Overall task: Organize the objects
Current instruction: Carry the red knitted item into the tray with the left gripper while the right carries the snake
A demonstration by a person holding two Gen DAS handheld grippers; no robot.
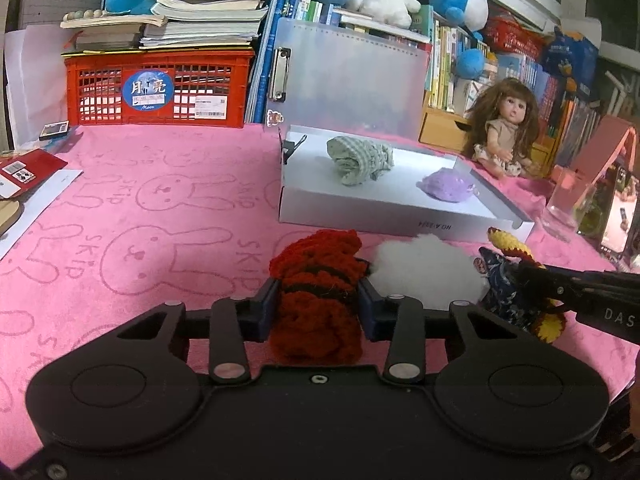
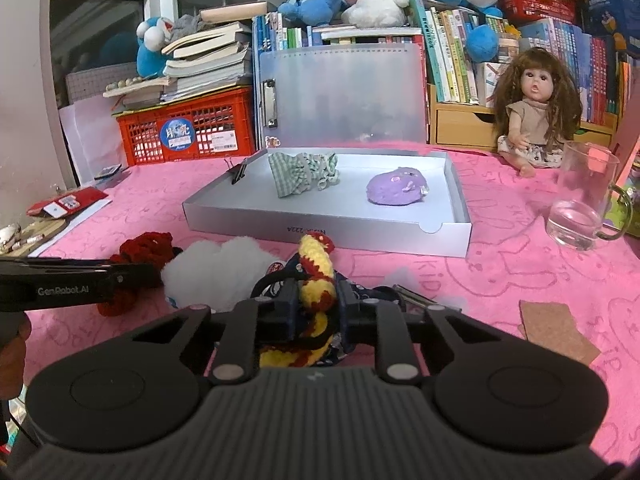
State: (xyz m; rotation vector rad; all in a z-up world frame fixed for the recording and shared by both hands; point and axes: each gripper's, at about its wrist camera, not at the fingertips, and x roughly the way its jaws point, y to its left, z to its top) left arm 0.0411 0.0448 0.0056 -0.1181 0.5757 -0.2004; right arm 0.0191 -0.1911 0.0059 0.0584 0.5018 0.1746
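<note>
My left gripper (image 1: 318,296) is shut on a red knitted piece with dark stripes (image 1: 316,280), low over the pink cloth. My right gripper (image 2: 318,300) is shut on a yellow-and-red crocheted band (image 2: 316,268) that lies over a dark blue patterned cloth (image 2: 360,290). A white fluffy ball (image 1: 424,268) sits between the two pieces; it also shows in the right wrist view (image 2: 224,272). Behind them stands a shallow white box (image 2: 456,196) holding a green checked cloth (image 2: 304,174) and a purple plush (image 2: 394,186).
A doll (image 2: 532,120) sits at the back right beside a glass mug (image 2: 584,200). A red crate (image 1: 160,88) under stacked books stands at the back left. A clear clipboard (image 1: 352,76) leans behind the box. A brown card (image 2: 556,330) lies at right. Cards and papers (image 1: 28,172) lie at left.
</note>
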